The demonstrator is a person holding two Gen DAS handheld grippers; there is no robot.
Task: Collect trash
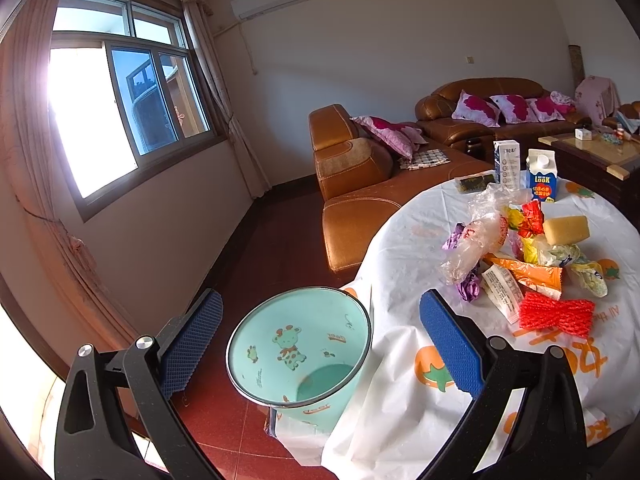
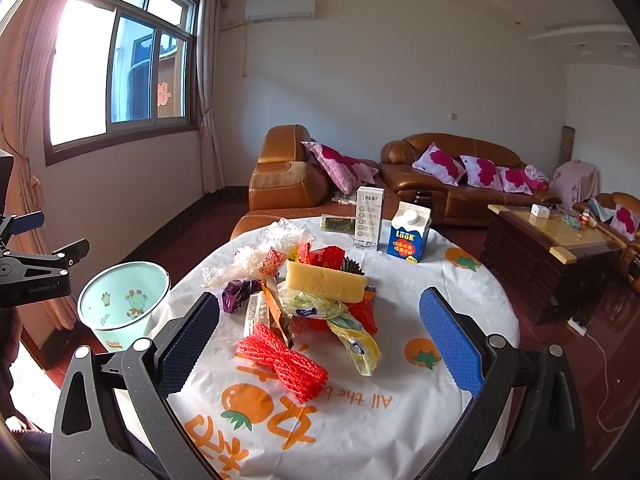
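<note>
A heap of trash lies on the round table [image 2: 460, 296]: a red foam net [image 2: 284, 360], a yellow sponge [image 2: 324, 280], clear plastic bags [image 2: 256, 256] and several wrappers. In the left wrist view the red foam net [image 1: 556, 314] and the sponge [image 1: 566, 230] lie to the right. A mint green bin [image 1: 296, 344] stands on the floor beside the table, empty. My left gripper [image 1: 320, 320] hangs open above the bin. My right gripper [image 2: 320, 316] is open over the table, with the heap between its fingers, apart from them. The left gripper's body [image 2: 36, 272] shows at the left edge.
A blue milk carton [image 2: 410, 232] and a tall white carton [image 2: 369, 218] stand at the table's far side, beside a dark flat packet [image 2: 338, 224]. Brown leather sofas [image 2: 460, 184] and a wooden coffee table [image 2: 560, 248] stand behind. A white power strip [image 2: 578, 326] lies on the red floor.
</note>
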